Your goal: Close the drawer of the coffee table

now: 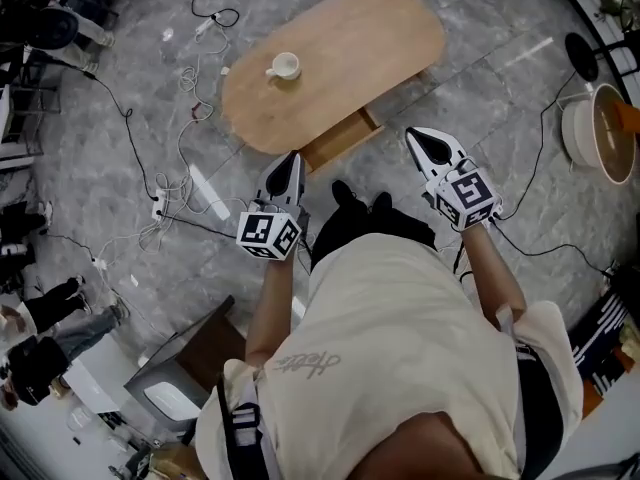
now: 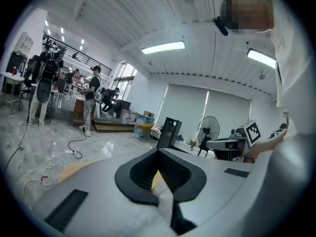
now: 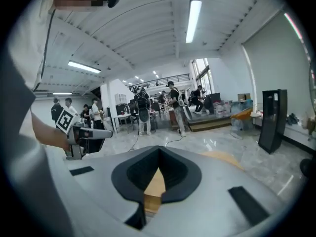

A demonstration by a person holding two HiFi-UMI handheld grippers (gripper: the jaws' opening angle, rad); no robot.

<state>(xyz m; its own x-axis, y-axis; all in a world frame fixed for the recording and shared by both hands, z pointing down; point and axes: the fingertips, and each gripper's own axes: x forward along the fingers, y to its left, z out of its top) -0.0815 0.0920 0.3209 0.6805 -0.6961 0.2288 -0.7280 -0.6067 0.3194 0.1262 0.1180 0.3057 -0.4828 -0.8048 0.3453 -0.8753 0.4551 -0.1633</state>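
Cup (image 1: 284,66) on coffee table (image 1: 370,38), drawer (image 1: 343,140) underneath it.

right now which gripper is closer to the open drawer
The left gripper: its tip sits just beside the drawer's front corner, while the right gripper hangs farther off to the other side.

Coffee table (image 1: 330,63): one. Drawer (image 1: 343,138): one. Cup (image 1: 285,66) on tabletop: one. Grippers: two – left gripper (image 1: 290,163), right gripper (image 1: 420,140). Marker cubes: two, one per gripper – left cube (image 1: 268,235), right cube (image 1: 470,198). Standing fan (image 2: 209,129): one. Round white tub (image 1: 600,133): one. Power strip (image 1: 158,208): one. Floor cables (image 1: 128,118): several, tangled, exact count unclear. Bystanders (image 3: 143,113) in gripper views: several, too small to count.
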